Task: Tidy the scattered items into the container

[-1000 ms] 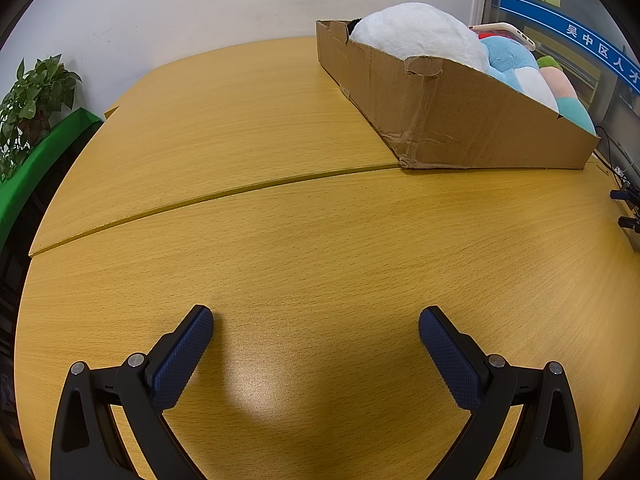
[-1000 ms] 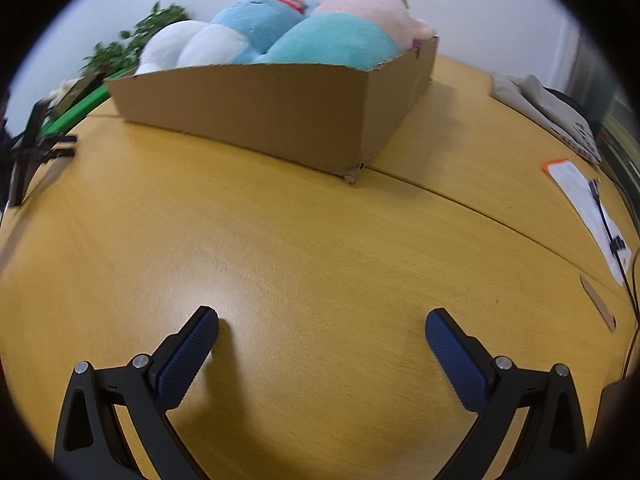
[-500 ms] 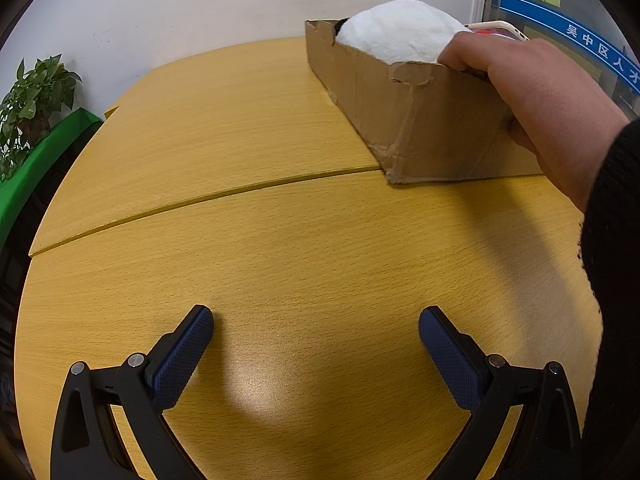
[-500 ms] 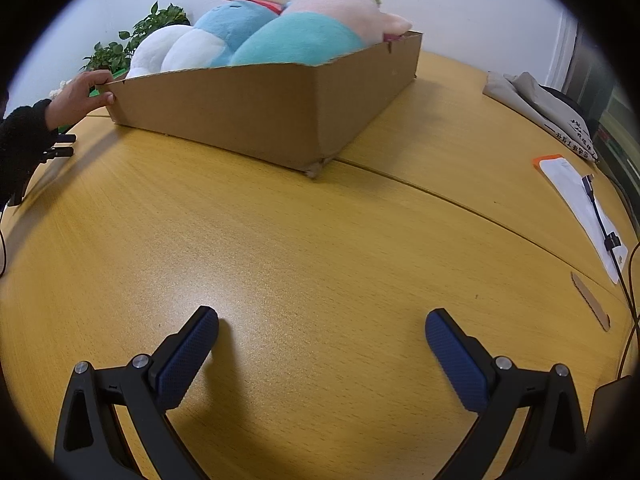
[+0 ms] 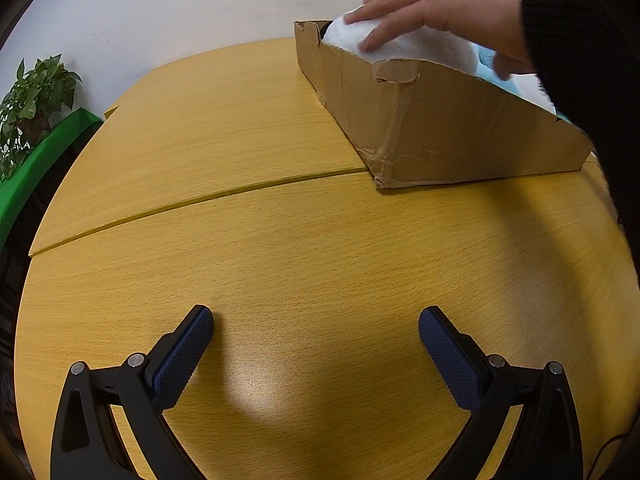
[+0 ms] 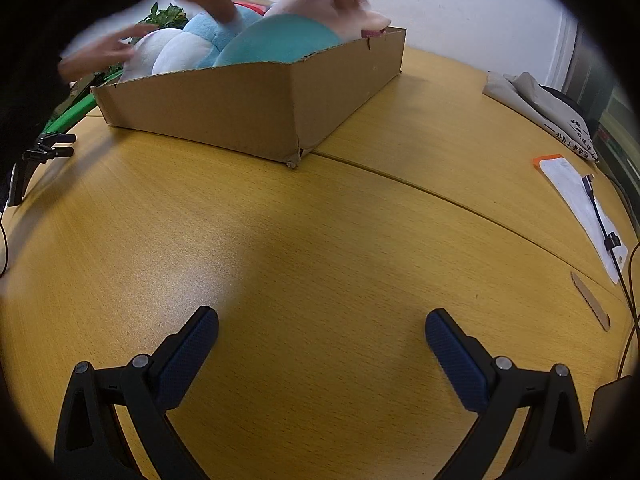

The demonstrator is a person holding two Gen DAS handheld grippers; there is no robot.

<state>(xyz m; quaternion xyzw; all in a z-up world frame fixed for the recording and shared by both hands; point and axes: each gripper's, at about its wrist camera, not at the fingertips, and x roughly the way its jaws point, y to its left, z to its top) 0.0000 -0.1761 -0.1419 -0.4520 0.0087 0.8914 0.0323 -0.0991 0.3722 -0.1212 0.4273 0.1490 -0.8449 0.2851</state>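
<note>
A brown cardboard box (image 5: pixel 440 120) stands on the wooden table at the upper right of the left wrist view; it also shows in the right wrist view (image 6: pixel 256 112) at upper centre. It holds plush toys: a white one (image 5: pixel 416 46), a blue-and-white one (image 6: pixel 200 40) and a teal-and-pink one (image 6: pixel 276 42). A person's bare hands (image 5: pixel 424 12) rest on the toys in the box. My left gripper (image 5: pixel 316 336) is open and empty, low over the table. My right gripper (image 6: pixel 322 338) is open and empty, low over the table.
The tabletop has a seam (image 5: pixel 200 200) across it. A potted plant (image 5: pixel 32 96) and a green ledge stand at the left. Folded grey cloth (image 6: pixel 540 100), a white paper with a cable (image 6: pixel 580 208) and a small card strip (image 6: pixel 592 300) lie at the right.
The person's hand has moved from the box's near wall onto the toys, and a second hand has come in. The box has shifted and turned on the table. Both grippers stayed still.
</note>
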